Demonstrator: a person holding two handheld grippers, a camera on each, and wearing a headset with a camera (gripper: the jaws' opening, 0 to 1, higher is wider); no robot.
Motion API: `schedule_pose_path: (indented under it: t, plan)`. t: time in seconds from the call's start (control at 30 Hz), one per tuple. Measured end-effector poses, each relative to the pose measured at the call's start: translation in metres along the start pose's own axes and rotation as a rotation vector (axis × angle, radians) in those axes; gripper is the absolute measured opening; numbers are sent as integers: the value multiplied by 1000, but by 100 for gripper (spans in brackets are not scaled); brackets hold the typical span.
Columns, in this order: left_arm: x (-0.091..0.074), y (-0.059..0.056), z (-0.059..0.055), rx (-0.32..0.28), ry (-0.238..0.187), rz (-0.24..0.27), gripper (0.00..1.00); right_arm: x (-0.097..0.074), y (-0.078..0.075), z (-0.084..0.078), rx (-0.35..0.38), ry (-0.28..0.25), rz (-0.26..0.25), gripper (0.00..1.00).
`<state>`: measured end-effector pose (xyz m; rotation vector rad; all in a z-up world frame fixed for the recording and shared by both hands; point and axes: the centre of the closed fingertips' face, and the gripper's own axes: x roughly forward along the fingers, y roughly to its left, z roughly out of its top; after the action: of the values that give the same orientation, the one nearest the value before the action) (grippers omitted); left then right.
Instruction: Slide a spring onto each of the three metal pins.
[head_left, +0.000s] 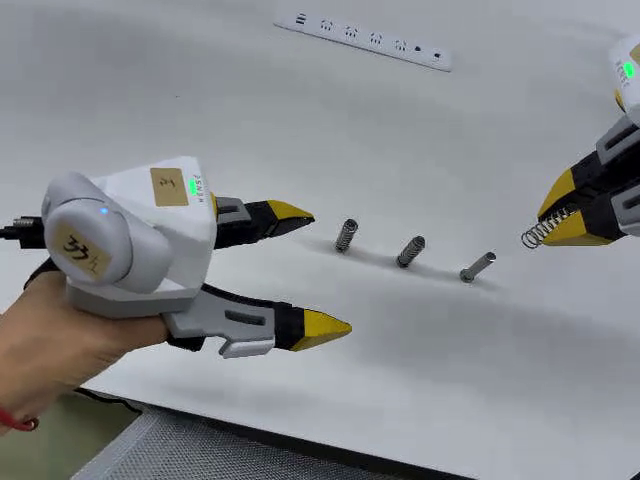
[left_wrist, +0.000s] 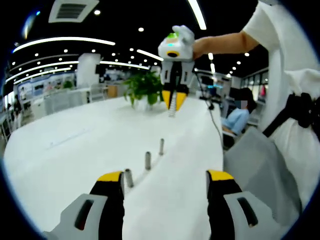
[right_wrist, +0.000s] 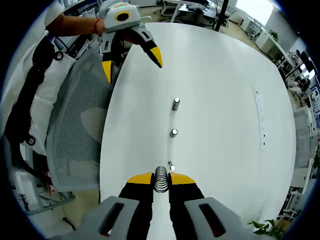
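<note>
One spring (right_wrist: 160, 176) clamped between right gripper (right_wrist: 161, 181) jaws, near end pin (right_wrist: 171, 165)

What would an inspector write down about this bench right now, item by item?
Surface: white table, mostly bare.
Job's things: in the head view, leftmost pin and middle pin carry springs; rightmost pin bare.
Clutter: power strip at the far edge.
Grippers: left gripper open; right gripper shut on spare spring.
Cables: black lead behind left gripper.
Surroundings: mesh chair; plant; open office.
</note>
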<state>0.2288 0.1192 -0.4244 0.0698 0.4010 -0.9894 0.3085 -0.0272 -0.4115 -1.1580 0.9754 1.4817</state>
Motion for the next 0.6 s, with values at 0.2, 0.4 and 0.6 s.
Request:
schedule_pose_path:
  t: [0.2, 0.4, 0.6]
  plan:
    - [1, 6, -3, -31, -14, 0, 82, 18, -10, -6, 31, 6, -15, 12]
    - [2, 10, -5, -61, -32, 6, 91, 37, -17, -13, 57, 21, -22, 12]
    - [3, 13, -5, -90, -46, 15, 99, 49, -20, -18, 82, 29, -22, 12]
